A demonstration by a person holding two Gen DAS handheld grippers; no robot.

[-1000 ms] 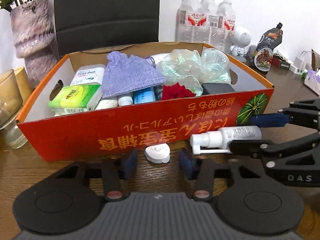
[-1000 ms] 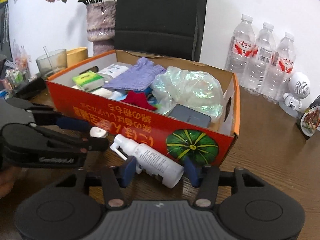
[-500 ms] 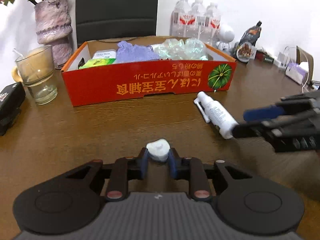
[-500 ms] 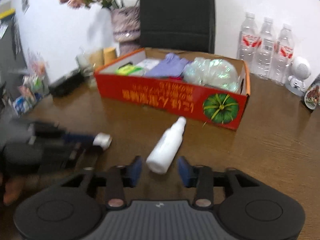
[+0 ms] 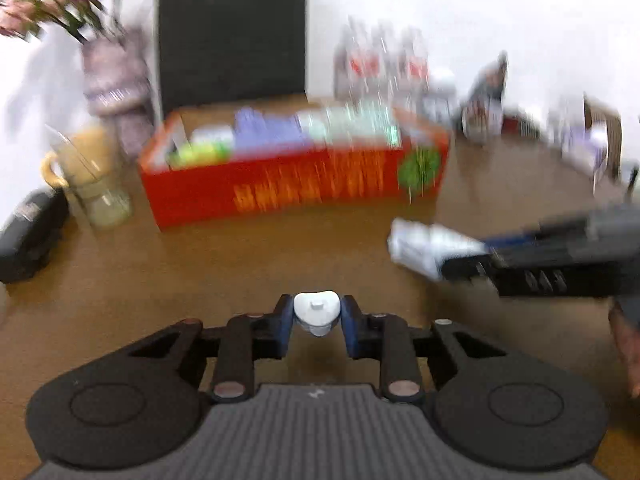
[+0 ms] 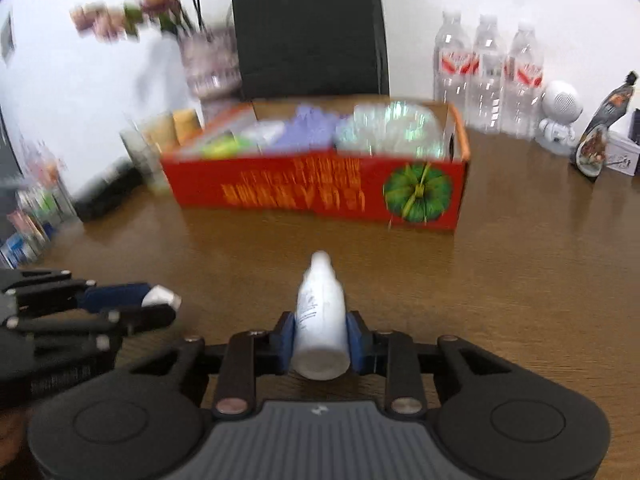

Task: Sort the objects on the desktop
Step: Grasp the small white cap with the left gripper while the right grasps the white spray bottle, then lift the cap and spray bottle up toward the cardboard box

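My left gripper (image 5: 317, 322) is shut on a small white cap-like object (image 5: 317, 312), held above the brown table. It also shows in the right wrist view (image 6: 160, 300), low at the left. My right gripper (image 6: 320, 340) is shut on a white spray bottle (image 6: 321, 316), nozzle pointing away; in the left wrist view the bottle (image 5: 428, 248) is at the right. The red cardboard box (image 6: 304, 192) full of items stands further back on the table (image 6: 520, 280); the left wrist view shows it blurred (image 5: 296, 184).
A black chair (image 6: 308, 28) stands behind the box. A vase with flowers (image 6: 208, 64) and cups (image 5: 92, 176) stand at the back left, a black case (image 5: 28, 236) at the left. Water bottles (image 6: 488, 76), a white robot figure (image 6: 560, 116) and a sauce pouch (image 6: 604, 128) stand at the back right.
Both grippers have pulled back from the box and risen. The left has closed on the white cap, the right on the spray bottle, which now points away from me.
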